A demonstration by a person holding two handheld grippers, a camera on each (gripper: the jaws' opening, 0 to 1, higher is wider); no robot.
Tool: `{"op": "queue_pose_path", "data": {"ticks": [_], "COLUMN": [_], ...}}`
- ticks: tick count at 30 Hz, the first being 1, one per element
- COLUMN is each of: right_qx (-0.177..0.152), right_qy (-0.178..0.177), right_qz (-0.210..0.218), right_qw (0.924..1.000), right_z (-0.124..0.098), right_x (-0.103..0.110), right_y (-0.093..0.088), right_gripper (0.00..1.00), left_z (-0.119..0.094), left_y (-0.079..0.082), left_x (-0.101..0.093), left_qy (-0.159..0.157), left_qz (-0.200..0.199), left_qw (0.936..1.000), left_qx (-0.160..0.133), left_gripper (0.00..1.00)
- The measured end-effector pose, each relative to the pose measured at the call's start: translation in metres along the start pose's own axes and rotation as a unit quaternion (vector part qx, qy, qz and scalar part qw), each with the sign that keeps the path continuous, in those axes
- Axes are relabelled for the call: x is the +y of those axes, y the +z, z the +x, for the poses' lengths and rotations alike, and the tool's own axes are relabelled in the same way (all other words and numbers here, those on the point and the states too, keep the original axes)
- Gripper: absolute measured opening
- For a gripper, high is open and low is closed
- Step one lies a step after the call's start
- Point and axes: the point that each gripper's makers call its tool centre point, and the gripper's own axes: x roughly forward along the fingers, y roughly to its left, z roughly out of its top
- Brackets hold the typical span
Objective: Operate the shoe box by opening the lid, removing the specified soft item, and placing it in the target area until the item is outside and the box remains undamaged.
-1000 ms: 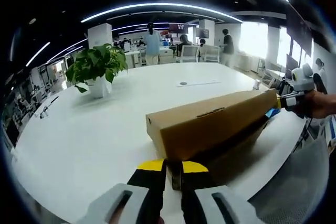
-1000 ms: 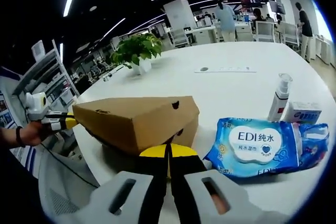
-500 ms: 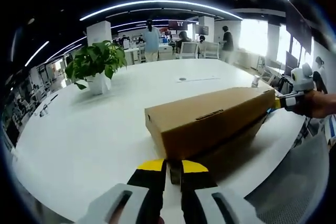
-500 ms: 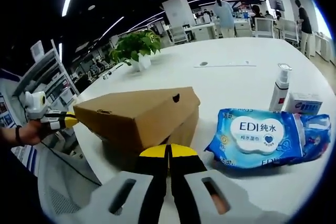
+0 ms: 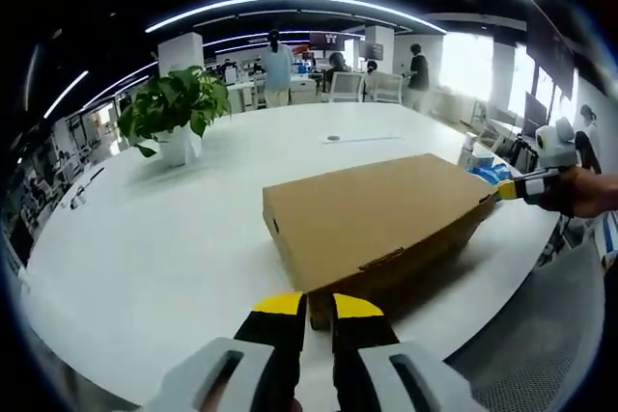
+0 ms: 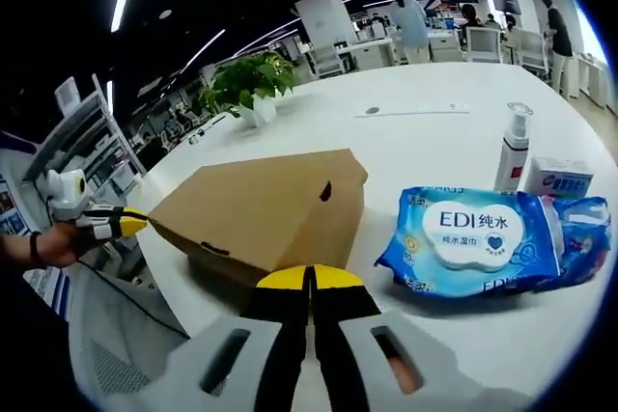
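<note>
Brown cardboard shoe box on white round surface, lid tipped flatter than a second ago. Left tongs and right tongs each pinched together at opposite lid ends. Blue wet-wipe pack, white spray bottle, small white carton beside; potted green plant beyond. Contents hidden.

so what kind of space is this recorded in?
Most likely an open-plan office. The brown cardboard shoe box sits on a large white meeting table with a potted green plant; behind it are desks, office chairs, people standing, and strip ceiling lights.
</note>
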Motion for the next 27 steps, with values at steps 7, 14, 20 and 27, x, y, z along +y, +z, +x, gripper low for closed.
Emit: {"op": "queue_pose_path", "data": {"ticks": [7, 14, 20, 27], "right_qx": [-0.003, -0.047, -0.052, -0.044], "right_qy": [-0.001, -0.004, 0.009, 0.031], "right_qz": [0.006, 0.044, 0.042, 0.037], "right_qw": [1.0, 0.9979, 0.9977, 0.9979], "right_z": [-0.002, -0.011, -0.01, -0.003], "right_x": [-0.002, -0.009, -0.002, 0.014], "right_y": [0.001, 0.021, 0.025, 0.02], "right_gripper": [0.0, 0.0, 0.13, 0.26], "left_z": [0.0, -0.01, -0.004, 0.007], "left_y": [0.006, 0.019, 0.023, 0.016], "left_x": [0.003, 0.015, 0.018, 0.014], "left_qy": [0.001, 0.019, 0.013, -0.008], "left_qz": [-0.011, -0.098, -0.129, -0.196], "left_qw": [0.9999, 0.9944, 0.9907, 0.9797], "left_qx": [-0.007, -0.036, -0.041, -0.041], "left_gripper": [0.1, 0.12, 0.21, 0.29]}}
